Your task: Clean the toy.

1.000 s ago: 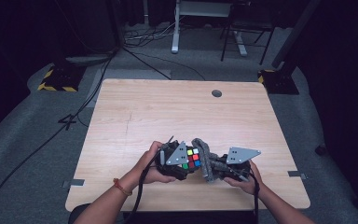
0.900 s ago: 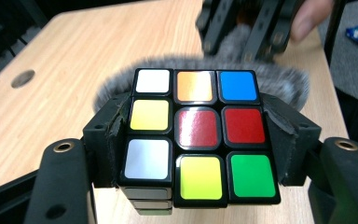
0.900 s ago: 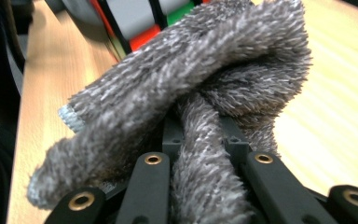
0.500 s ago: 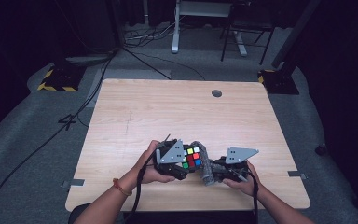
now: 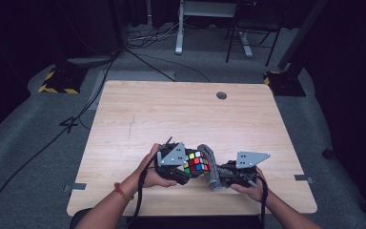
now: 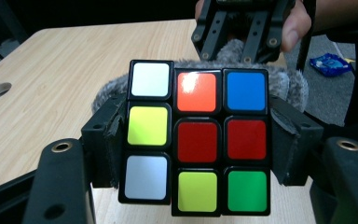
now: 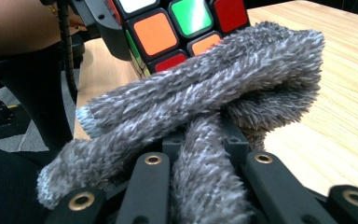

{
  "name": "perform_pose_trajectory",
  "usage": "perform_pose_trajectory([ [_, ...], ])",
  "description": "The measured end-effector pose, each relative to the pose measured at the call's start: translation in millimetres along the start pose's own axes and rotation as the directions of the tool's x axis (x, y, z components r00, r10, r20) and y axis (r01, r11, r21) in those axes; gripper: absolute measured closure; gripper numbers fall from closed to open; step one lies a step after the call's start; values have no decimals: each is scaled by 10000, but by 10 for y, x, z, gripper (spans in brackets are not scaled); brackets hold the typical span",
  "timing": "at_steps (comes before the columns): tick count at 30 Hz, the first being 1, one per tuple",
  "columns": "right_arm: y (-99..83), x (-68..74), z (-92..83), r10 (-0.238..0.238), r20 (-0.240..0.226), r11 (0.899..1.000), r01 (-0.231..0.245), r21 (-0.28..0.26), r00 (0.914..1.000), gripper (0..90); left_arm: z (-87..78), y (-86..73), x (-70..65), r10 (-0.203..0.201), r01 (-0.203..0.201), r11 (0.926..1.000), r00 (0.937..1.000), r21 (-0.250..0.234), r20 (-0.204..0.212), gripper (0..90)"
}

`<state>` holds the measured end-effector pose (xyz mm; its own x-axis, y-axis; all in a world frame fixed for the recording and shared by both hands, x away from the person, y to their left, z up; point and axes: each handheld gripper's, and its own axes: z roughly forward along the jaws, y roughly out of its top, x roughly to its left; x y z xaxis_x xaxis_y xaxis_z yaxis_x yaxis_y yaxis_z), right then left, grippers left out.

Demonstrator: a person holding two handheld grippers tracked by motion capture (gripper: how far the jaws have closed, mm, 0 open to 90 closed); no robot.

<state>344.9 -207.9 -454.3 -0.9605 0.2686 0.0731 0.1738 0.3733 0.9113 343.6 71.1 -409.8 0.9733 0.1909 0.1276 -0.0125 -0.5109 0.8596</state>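
Multicoloured cube sits clamped in the left claw; the right claw pinches a grey fuzzy cloth against it, near the worktop front edge.

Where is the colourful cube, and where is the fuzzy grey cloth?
colourful cube (image 6: 198, 140), left gripper view, on its red centre square.
fuzzy grey cloth (image 7: 200, 98), right gripper view, on the fold lying across the middle.

A dim lab: bare wooden table, floor cables, hazard-striped stand bases.
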Motion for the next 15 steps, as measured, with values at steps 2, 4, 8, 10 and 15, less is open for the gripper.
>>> perform_pose_trajectory([
  [2, -1, 5, -8, -39, -25, 10000, 39, -58, 10000, 773, -11, -14, 8, -42, 42, 10000, 10000, 1, 79, 330],
  [4, 6, 11, -16, -31, -53, 10000, 31, -86, 10000, 773, -25, -28, 21, -153, 155, 9998, 9996, -112, 220, 330],
  [8, 17, 16, -22, -5, -131, 9997, 2, -229, 9999, 773, -25, -43, 36, -266, 271, 9995, 9991, -155, 331, 328],
  [10, 20, 11, -34, -1, -134, 9996, -3, -274, 9999, 773, -15, -53, 44, -329, 331, 9994, 9988, -45, 366, 326],
  [15, 35, 9, -62, -38, -89, 9993, 35, -360, 10000, 773, 43, -72, 46, -320, 317, 9994, 9993, 163, 215, 323],
])
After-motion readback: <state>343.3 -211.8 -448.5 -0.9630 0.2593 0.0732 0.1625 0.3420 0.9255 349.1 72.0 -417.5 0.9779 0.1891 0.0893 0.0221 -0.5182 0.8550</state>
